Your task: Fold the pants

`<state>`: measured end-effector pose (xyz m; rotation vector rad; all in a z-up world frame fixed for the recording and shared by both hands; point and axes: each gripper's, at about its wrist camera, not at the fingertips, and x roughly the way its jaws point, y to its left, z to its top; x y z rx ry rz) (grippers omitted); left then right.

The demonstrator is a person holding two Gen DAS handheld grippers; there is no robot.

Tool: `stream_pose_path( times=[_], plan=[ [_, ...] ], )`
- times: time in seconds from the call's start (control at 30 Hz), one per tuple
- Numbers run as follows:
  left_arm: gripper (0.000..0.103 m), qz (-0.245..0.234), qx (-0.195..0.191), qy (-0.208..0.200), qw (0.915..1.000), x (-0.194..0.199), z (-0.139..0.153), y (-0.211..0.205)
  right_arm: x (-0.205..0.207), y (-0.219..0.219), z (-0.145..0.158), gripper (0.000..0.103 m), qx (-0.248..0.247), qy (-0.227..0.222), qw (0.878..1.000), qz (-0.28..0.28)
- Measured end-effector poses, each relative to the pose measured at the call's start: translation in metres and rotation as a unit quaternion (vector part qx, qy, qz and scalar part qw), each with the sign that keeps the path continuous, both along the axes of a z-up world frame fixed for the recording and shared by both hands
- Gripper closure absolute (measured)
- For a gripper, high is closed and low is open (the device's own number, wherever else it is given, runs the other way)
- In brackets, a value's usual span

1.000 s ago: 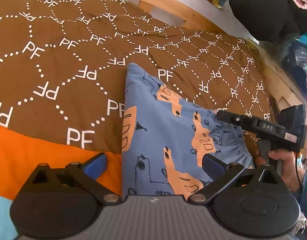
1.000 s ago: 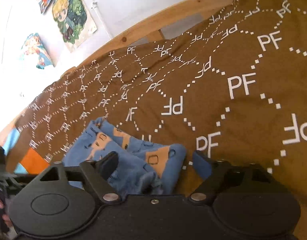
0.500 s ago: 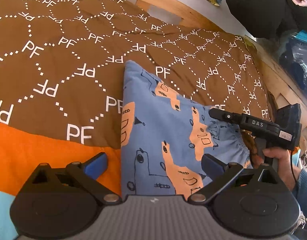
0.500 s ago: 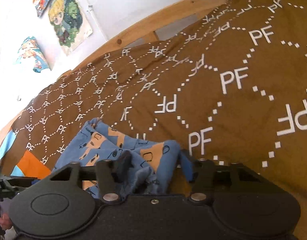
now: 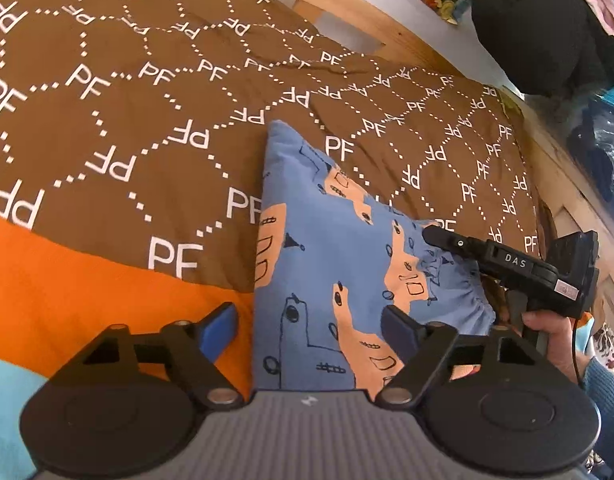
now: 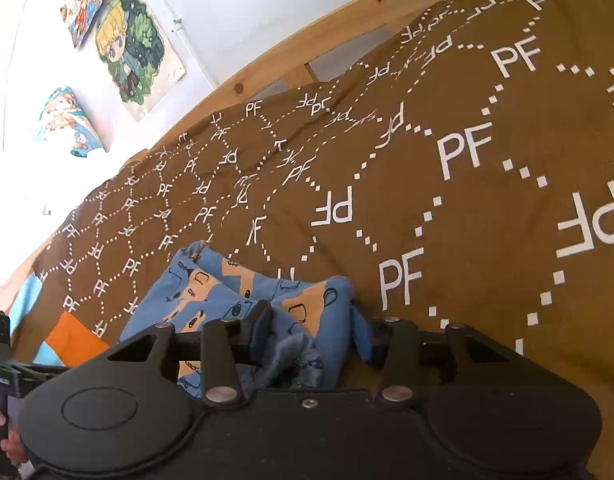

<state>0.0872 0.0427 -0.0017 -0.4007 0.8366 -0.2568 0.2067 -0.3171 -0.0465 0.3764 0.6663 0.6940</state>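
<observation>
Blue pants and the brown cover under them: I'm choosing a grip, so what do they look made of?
The blue pants look like soft matte knit, probably cotton jersey: gathered elastic waist, limp bunching. The brown cover looks like a matte woven or padded quilt with printed white letters; exact fibre unclear.

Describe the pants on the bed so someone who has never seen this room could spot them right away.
Find the bed with the brown quilt covered in white PF letters. Near its orange stripe lie the small pants, folded flat. They are the only blue cloth there, printed with peach shapes and dark doodle outlines.
</observation>
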Motion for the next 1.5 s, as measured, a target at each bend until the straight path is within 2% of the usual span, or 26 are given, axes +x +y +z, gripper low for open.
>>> stream_pose_path(
  times=[0.13,0.23,0.3,0.53,0.67,0.77,0.9,1.1,1.5],
  plan=[
    [0.042,0.001,0.010,0.007,0.9999,0.000,-0.001,-0.002,0.003,-0.005,-0.002,0.062,0.018,0.012,1.000,-0.006],
    [0.048,-0.001,0.008,0.012,0.9999,-0.002,-0.002,-0.003,0.004,-0.005,-0.003,0.073,0.014,0.017,1.000,-0.019],
    [0.053,0.000,0.009,0.014,0.9999,-0.003,-0.003,-0.003,0.003,-0.003,-0.003,0.081,0.003,0.014,1.000,-0.026],
    [0.073,0.022,0.009,0.018,0.9996,-0.006,0.002,-0.007,-0.009,0.009,0.002,0.090,-0.049,-0.024,0.998,-0.042],
    [0.083,0.034,0.018,0.014,0.9992,-0.007,0.008,-0.011,-0.023,0.025,0.013,0.094,-0.102,-0.055,0.992,-0.055],
    [0.085,0.034,0.023,0.013,0.9991,-0.008,0.012,-0.013,-0.034,0.033,0.024,0.095,-0.130,-0.078,0.987,-0.058],
    [0.086,0.032,0.027,0.008,0.9991,-0.008,0.016,-0.016,-0.046,0.033,0.035,0.096,-0.140,-0.090,0.984,-0.060],
    [0.086,0.030,0.024,0.006,0.9992,-0.009,0.017,-0.014,-0.063,0.031,0.053,0.103,-0.158,-0.113,0.979,-0.067],
    [0.086,0.031,0.018,0.011,0.9993,-0.009,0.015,-0.012,-0.048,0.030,0.044,0.101,-0.159,-0.093,0.981,-0.057]
  ],
)
